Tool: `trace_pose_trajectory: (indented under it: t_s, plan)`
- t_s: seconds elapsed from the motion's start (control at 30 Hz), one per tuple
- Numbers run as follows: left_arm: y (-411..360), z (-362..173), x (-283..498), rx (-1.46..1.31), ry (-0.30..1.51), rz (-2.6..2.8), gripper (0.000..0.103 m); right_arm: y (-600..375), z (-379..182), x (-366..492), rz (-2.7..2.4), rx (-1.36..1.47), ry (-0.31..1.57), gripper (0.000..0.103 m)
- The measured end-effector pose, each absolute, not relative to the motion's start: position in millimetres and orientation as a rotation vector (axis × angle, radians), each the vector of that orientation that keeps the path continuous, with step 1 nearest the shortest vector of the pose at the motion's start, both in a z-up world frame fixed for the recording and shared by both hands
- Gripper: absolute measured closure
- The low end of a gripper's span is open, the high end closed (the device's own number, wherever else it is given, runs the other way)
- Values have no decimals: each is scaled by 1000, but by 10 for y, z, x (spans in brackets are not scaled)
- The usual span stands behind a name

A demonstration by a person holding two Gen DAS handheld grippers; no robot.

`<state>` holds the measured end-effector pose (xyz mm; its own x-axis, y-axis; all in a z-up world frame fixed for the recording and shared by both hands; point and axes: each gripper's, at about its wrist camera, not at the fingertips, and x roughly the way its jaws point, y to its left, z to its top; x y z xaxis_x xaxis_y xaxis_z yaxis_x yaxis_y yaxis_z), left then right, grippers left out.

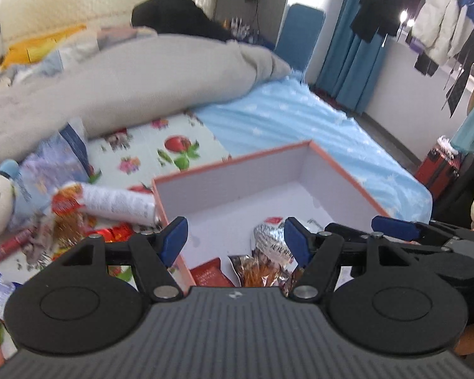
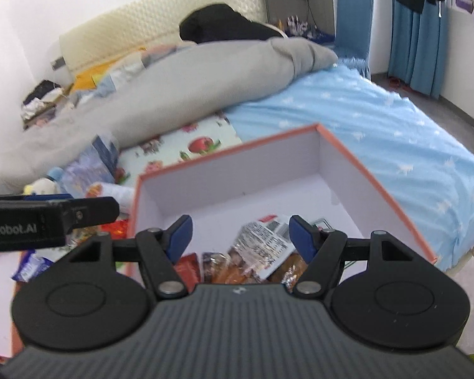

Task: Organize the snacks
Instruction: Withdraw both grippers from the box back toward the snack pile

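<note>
Hanging over the big white cardboard box with the orange rim [image 1: 347, 177], my left gripper [image 1: 235, 240] and my right gripper [image 2: 238, 237] both have their blue-tipped jaws wide apart, and nothing is between them. Down in the near end of the box lie shiny snack packets [image 2: 256, 252], a red one and some orange and silver ones, all in a heap. More snacks, like a white crinkly roll-shaped packet [image 1: 117, 203], lie outside the box on the fruit-print mat [image 1: 161, 148], near a soft blue doll [image 1: 0, 202].
</note>
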<state>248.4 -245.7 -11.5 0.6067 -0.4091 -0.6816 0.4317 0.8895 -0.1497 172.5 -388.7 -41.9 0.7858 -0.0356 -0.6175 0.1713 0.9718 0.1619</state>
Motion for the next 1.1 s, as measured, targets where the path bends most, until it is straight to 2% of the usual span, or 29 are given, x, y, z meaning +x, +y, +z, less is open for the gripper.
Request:
trace_pose_trajectory:
  t_s: [0.5,1.1]
  plan:
    - [-1793,602,1711,5,560,-439,31,-3468,139,1206,-39,235,488,33]
    - [-1009,619,850,-19,501,-315,31,-2879,85,814,87,207,440,33]
